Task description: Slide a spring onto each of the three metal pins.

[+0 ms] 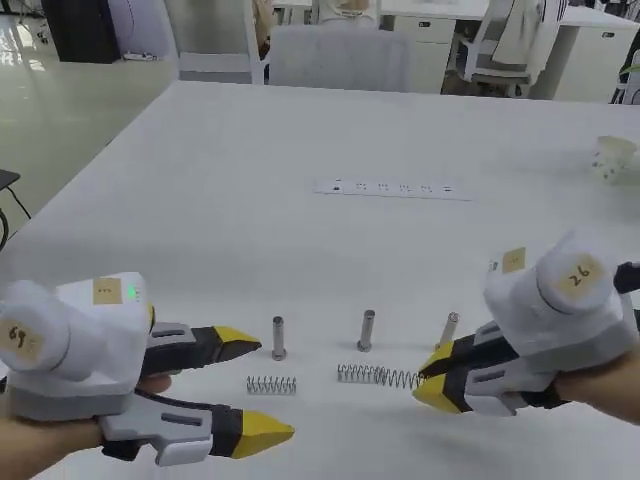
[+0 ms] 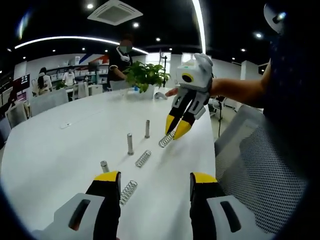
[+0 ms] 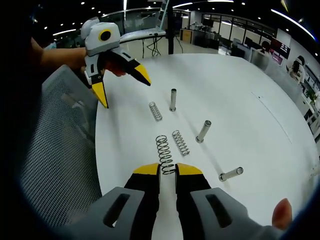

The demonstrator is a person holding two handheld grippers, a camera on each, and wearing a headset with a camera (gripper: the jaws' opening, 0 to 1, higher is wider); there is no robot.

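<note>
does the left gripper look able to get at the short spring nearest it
Probably yes: the left gripper is open and the short spring lies on bare table ahead of its jaws, nothing between. The nearest pin stands apart beyond it; the right gripper, shut on another spring, is farther over.

left gripper [image 1: 255, 390] low at left, jaws spread wide, aimed right, right gripper [image 1: 428, 380] low at right, aimed left, jaws pinched on spring [image 1: 378, 375] end
</note>
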